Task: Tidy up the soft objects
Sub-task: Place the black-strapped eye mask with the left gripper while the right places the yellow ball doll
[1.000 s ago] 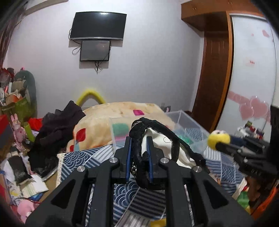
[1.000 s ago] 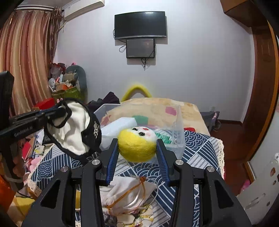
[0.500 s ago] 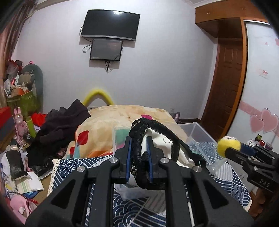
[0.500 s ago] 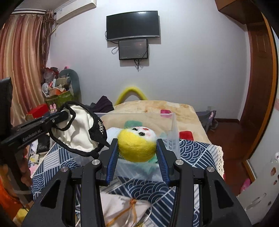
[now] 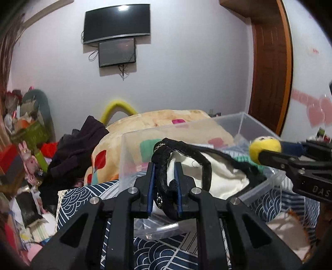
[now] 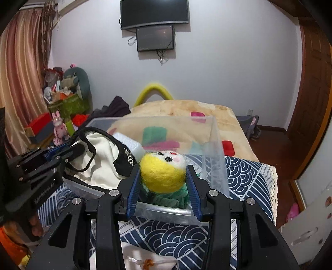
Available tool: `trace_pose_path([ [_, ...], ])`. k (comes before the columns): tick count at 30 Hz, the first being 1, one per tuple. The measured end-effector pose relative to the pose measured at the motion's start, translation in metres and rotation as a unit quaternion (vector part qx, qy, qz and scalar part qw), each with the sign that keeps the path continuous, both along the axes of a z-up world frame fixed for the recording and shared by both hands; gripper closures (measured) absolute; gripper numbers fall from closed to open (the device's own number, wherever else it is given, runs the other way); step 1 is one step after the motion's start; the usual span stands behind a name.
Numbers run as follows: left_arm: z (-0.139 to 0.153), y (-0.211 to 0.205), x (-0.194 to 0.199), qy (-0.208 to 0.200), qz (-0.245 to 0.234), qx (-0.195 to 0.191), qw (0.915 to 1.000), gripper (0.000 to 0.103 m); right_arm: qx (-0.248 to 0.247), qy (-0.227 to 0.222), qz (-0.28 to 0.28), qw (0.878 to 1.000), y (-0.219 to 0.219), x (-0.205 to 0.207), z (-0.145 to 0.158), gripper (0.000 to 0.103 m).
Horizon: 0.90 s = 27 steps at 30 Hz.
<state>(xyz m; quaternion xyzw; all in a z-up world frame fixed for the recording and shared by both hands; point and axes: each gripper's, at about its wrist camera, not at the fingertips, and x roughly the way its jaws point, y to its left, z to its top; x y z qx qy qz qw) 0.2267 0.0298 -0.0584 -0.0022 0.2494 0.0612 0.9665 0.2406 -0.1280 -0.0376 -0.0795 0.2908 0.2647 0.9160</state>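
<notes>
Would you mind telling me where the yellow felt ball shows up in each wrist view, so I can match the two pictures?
Left wrist view: the yellow felt ball sits at the right, mid-height, held by the right gripper that reaches in from the right edge.
Right wrist view: it fills the lower centre, clamped between that gripper's own jaws, just above the clear plastic box.
Shared landmark: the wall-mounted television, top centre in both.

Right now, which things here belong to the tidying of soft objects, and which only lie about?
In the job:
- cloth pouch, in the left gripper
- felt doll, in the right gripper
- clear bin
- drawstring bag, on the blue cover

Lying about:
- blanket
- dark clothes
- TV
- bunny toy
- green box
</notes>
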Motion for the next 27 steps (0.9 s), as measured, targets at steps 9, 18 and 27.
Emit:
trace_pose_path([
  [9,-0.007,-0.001,0.0,0.03,-0.017,-0.002,0.9994,0.064,-0.027,0.001,-0.001,1.0,0.005,-0.001,-0.003,0.059],
  [18,0.008,-0.008,-0.024,0.02,-0.045,-0.015,0.9987,0.038,-0.017,-0.021,-0.001,1.0,-0.012,-0.016,0.009,0.053],
  [27,0.024,-0.016,-0.064,-0.012,-0.045,-0.011,0.9989,0.004,0.018,-0.05,0.017,0.998,-0.031,-0.053,0.027,0.042],
])
